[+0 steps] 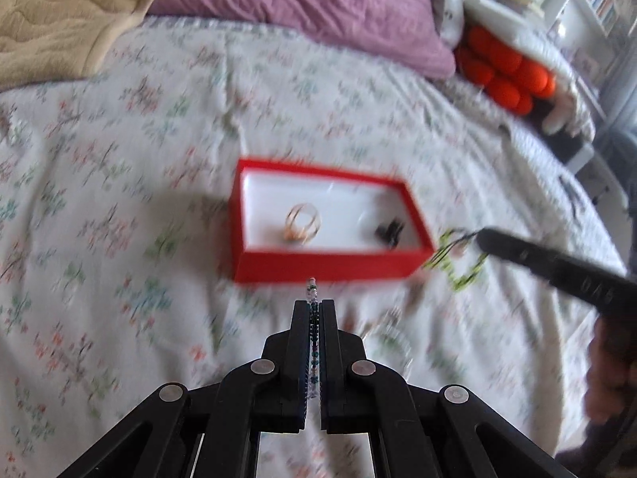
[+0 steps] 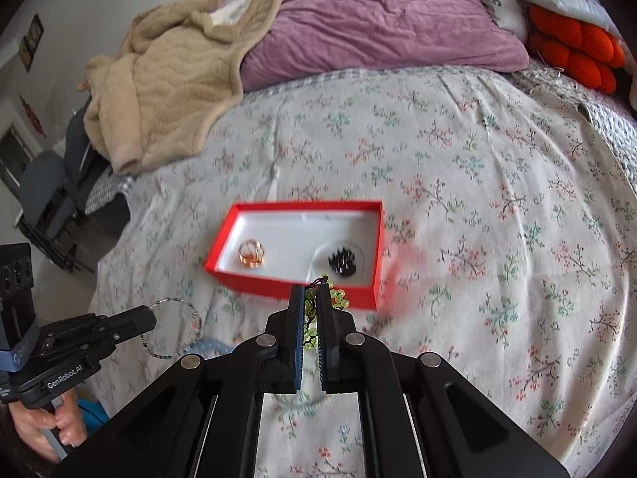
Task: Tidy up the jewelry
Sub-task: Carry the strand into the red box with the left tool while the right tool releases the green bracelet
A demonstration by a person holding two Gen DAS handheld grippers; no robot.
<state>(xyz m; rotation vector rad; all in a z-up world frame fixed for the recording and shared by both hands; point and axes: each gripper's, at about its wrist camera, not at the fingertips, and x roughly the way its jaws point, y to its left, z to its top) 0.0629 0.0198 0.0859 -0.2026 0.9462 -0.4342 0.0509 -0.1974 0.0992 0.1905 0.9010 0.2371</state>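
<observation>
A red box (image 1: pixel 318 267) with a white lining lies on the floral bedspread; it also shows in the right wrist view (image 2: pixel 278 281). Inside it are a gold ring (image 1: pixel 302 223) (image 2: pixel 251 253) and a black spiky piece (image 1: pixel 390 231) (image 2: pixel 343 261). My left gripper (image 1: pixel 314 306) is shut on a thin beaded bracelet (image 1: pixel 311 290), just in front of the box; the bracelet's loop (image 2: pixel 175 328) hangs from its tip (image 2: pixel 149 318). My right gripper (image 2: pixel 311 292) is shut on a green beaded bracelet (image 2: pixel 338 298) at the box's near right corner; it also shows in the left wrist view (image 1: pixel 458 255).
A purple pillow (image 2: pixel 378 20), a beige blanket (image 2: pixel 159 95) and an orange cushion (image 2: pixel 573 55) lie at the far end of the bed. A pale blue beaded strand (image 2: pixel 211 346) lies on the bedspread (image 2: pixel 497 199) near the grippers. A chair (image 2: pixel 43 199) stands left of the bed.
</observation>
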